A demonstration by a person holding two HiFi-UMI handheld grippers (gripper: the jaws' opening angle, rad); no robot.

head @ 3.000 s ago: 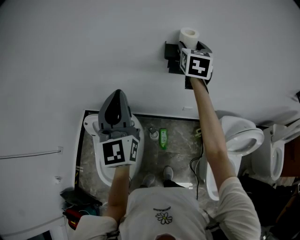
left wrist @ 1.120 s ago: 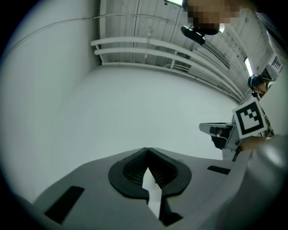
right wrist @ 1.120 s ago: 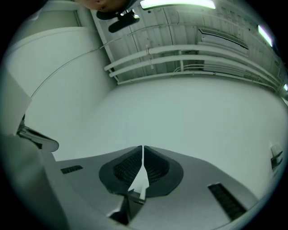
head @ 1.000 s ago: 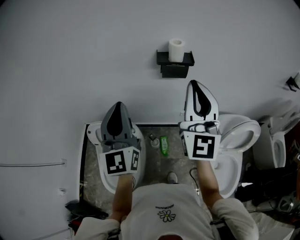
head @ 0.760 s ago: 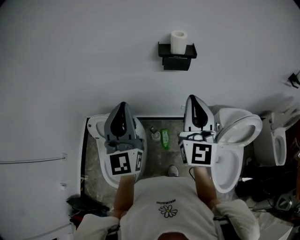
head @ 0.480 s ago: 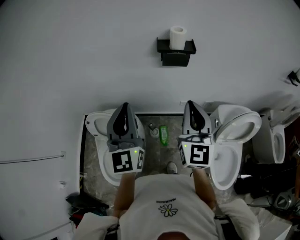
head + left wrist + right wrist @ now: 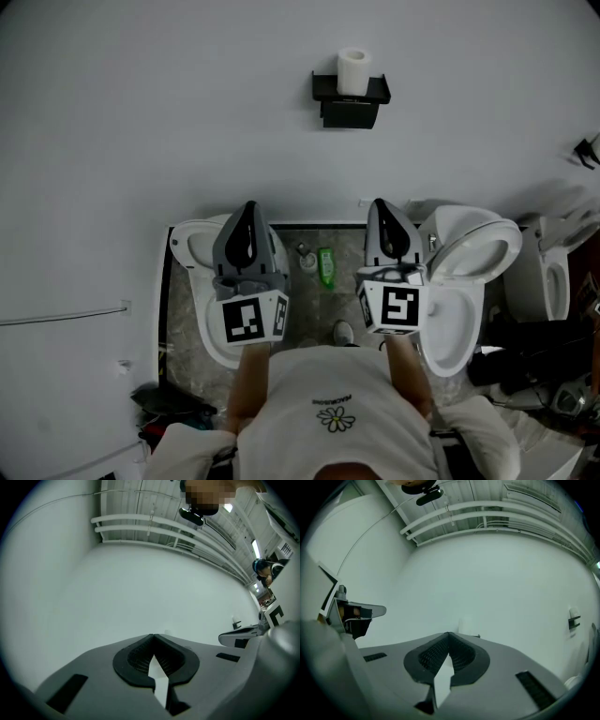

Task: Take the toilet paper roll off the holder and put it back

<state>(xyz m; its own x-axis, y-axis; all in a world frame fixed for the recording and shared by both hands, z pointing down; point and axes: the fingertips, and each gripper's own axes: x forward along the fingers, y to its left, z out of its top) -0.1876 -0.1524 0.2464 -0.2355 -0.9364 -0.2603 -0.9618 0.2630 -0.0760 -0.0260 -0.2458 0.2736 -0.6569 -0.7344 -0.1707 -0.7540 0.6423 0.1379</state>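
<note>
The white toilet paper roll (image 7: 353, 70) stands upright on the black wall holder (image 7: 351, 96), high in the head view. Both grippers hang well below it, close to the person's chest and apart from the roll. My left gripper (image 7: 248, 205) is shut with nothing between its jaws, and its tips (image 7: 153, 635) meet against the bare white wall. My right gripper (image 7: 379, 202) is also shut and empty, its pads closed together (image 7: 448, 633). In the right gripper view a small black fixture (image 7: 573, 620) shows on the wall far to the right.
A white toilet (image 7: 190, 251) sits under my left gripper. Another toilet with its lid raised (image 7: 473, 258) is beside my right gripper, and a third (image 7: 553, 291) stands at the far right. On the stone floor (image 7: 352, 314) stands a green bottle (image 7: 326, 269). Dark clutter (image 7: 155, 412) lies at lower left.
My right gripper left the holder, with the roll staying on it, and came down beside the left one. Both grippers drew back toward the person; in the last half second they barely move.
</note>
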